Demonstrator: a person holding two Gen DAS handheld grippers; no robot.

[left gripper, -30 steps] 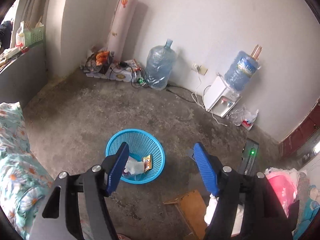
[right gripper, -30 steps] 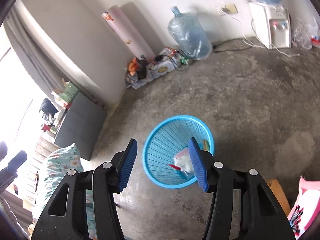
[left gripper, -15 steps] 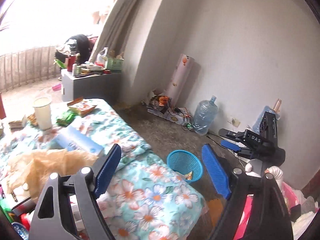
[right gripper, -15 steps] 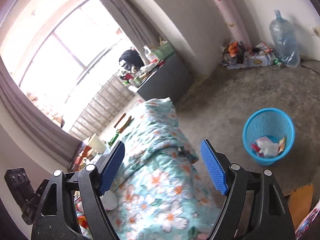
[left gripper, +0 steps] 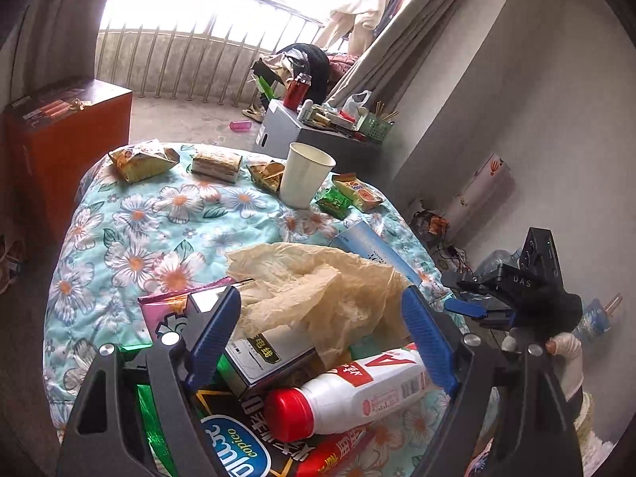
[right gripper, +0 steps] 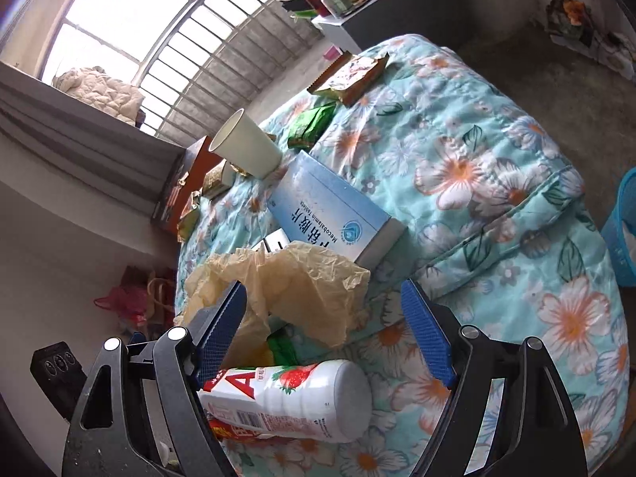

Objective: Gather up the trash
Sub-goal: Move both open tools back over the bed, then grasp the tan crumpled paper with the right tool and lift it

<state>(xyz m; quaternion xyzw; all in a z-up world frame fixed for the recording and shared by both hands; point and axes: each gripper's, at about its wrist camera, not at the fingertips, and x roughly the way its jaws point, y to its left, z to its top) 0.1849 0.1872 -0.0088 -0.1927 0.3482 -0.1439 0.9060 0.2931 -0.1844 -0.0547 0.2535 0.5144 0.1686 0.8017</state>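
Observation:
Trash lies on a floral blanket (left gripper: 131, 246). A white bottle with a red cap (left gripper: 349, 393) lies on its side near me; it also shows in the right wrist view (right gripper: 294, 401). A crumpled tan plastic bag (left gripper: 318, 282) covers a small box (left gripper: 266, 353). A blue-white medicine box (right gripper: 330, 214), a paper cup (left gripper: 304, 175) and snack wrappers (left gripper: 141, 159) lie farther off. My left gripper (left gripper: 322, 342) is open over the bag and bottle. My right gripper (right gripper: 324, 334) is open over the bag (right gripper: 286, 286). The blue basket (right gripper: 622, 230) stands on the floor to the right.
A red-brown cabinet (left gripper: 63, 135) stands left of the bed. A grey cluttered cabinet (left gripper: 318, 131) stands beyond it by the curtain and barred window. My right hand-held gripper (left gripper: 524, 294) shows at the right of the left wrist view. Bags (right gripper: 135, 302) lie on the floor.
Both grippers have swung away from the blue basket on the floor and moved over the bed, close above the pile of trash. Both stay open and empty.

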